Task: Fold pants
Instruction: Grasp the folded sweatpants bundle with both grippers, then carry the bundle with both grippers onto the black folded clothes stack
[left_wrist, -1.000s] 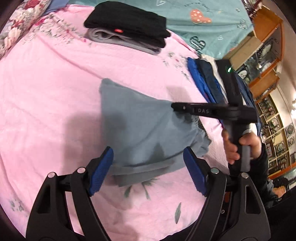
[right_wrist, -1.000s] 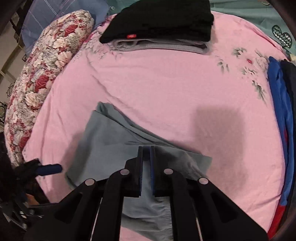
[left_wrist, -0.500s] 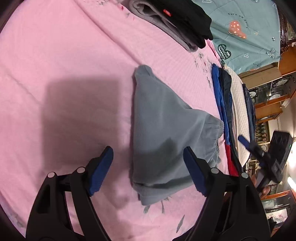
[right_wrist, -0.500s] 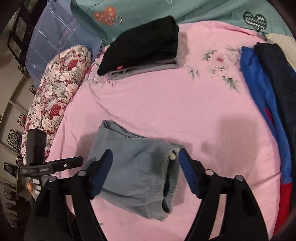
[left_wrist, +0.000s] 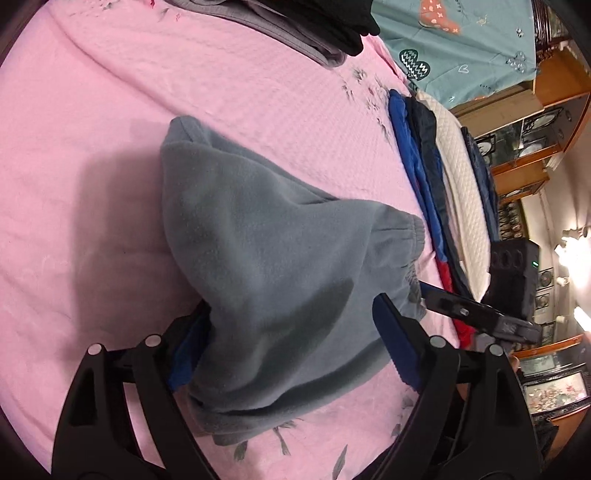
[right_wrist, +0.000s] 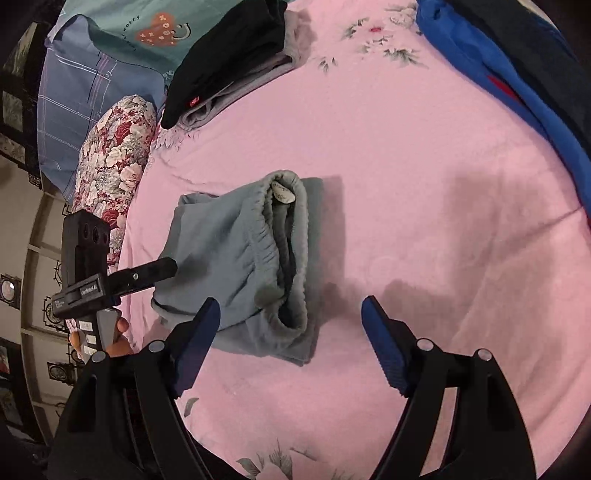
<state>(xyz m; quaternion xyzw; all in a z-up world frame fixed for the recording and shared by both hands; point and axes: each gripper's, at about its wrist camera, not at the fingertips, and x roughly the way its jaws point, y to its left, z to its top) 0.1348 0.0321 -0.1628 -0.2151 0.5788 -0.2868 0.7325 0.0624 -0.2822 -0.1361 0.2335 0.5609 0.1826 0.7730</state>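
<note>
Grey-blue fleece pants (left_wrist: 266, 258) lie folded into a compact bundle on the pink bedsheet (left_wrist: 110, 110). My left gripper (left_wrist: 291, 347) is low over the bundle's near end and straddles it. Its jaws are opening, and the left pad is partly hidden behind the fabric edge. In the right wrist view the pants (right_wrist: 229, 254) show their elastic waistband (right_wrist: 295, 236) with a label. My right gripper (right_wrist: 291, 339) stands open above the sheet, and only the waistband's near corner shows between its fingers. A hand (right_wrist: 118, 332) holds the left gripper's handle at the left edge.
A stack of folded black and grey clothes (right_wrist: 229, 55) sits at the far side of the bed. Blue, navy and white garments (left_wrist: 424, 177) lie along the right edge. A floral pillow (right_wrist: 110, 158) and a plaid one are at the left. Wooden cabinets (left_wrist: 535, 110) stand beyond.
My right gripper opened, let go of the pants and drew back. My left gripper came down and closer, so it now straddles the bundle's near end.
</note>
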